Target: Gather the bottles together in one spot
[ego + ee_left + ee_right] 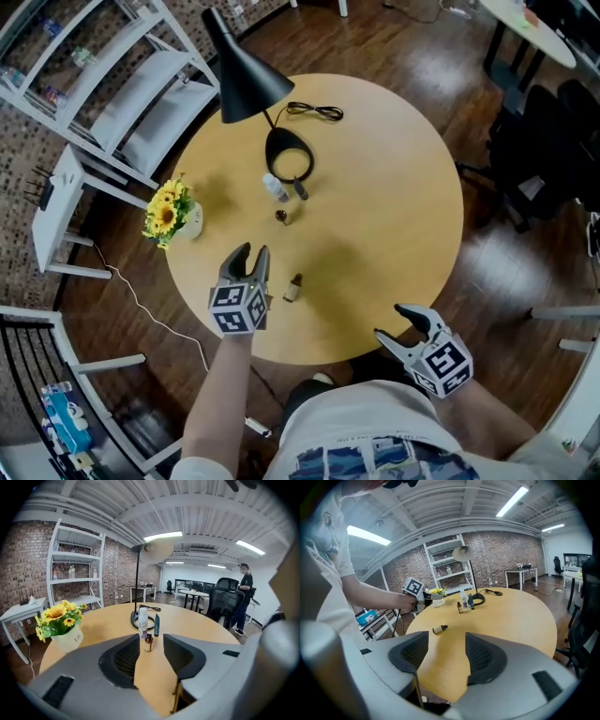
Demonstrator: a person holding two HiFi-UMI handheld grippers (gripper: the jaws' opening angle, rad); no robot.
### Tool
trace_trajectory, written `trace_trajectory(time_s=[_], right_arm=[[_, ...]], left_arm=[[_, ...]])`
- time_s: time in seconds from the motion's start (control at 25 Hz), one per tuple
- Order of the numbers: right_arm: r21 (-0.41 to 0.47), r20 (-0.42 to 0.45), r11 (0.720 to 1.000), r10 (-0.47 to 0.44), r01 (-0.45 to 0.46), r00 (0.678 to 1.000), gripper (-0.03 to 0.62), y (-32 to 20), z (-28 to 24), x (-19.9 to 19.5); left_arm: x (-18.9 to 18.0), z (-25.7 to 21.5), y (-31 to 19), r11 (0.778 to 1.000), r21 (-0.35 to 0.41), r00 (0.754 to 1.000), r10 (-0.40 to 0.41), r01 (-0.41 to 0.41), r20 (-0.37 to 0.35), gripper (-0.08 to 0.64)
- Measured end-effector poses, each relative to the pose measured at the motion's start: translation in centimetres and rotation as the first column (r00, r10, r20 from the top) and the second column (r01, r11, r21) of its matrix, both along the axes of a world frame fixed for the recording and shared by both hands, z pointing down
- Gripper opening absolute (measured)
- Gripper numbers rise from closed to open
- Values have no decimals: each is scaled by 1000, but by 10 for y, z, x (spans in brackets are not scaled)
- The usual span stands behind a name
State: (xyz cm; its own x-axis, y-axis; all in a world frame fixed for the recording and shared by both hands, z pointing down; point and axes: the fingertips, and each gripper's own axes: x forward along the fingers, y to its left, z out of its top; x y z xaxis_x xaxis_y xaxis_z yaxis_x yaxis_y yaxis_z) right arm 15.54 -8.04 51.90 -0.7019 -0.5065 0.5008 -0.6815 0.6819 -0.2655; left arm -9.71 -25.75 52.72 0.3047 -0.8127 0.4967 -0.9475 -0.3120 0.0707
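A white bottle (275, 187) and a dark teal tube (300, 190) stand by the lamp's ring base. A small brown bottle (282, 217) stands upright just in front of them. Another small brown bottle (292, 289) lies on its side nearer me. My left gripper (251, 251) hovers just left of that lying bottle, jaws open and empty. In the left gripper view it faces the upright brown bottle (148, 642), with the white bottle (143, 622) farther off. My right gripper (392, 322) is open and empty at the table's near edge. The right gripper view shows the lying bottle (439, 629) ahead to its left.
A black lamp (242, 70) leans over the round wooden table (394, 187), its cable (314, 111) trailing at the back. A sunflower pot (173, 211) sits at the left edge. White shelving (112, 84) and a dark office chair (539, 141) flank the table.
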Motion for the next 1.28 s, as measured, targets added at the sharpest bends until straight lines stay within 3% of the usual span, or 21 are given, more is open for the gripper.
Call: trace_trajectory(time_s=[0.32, 0.52, 0.72, 1.04, 1.28], right_arm=[[62, -35, 998, -16, 18, 999, 270, 59, -24, -54], [109, -9, 994, -10, 11, 1000, 272, 107, -46, -101], [116, -42, 993, 30, -25, 999, 272, 164, -48, -133], [49, -122, 993, 111, -106, 986, 272, 249, -31, -138], [54, -133, 993, 114, -107, 985, 272, 274, -34, -148]], left_arm=[[-26, -38, 164, 999, -46, 989, 22, -28, -145, 137], [-66, -58, 266, 999, -29, 972, 11, -18, -236, 137], [-96, -51, 354, 997, -68, 961, 1, -20, -278, 138], [-102, -39, 439, 990, -106, 948, 52, -89, -313, 138], [-104, -39, 475, 984, -130, 944, 72, -119, -323, 138]])
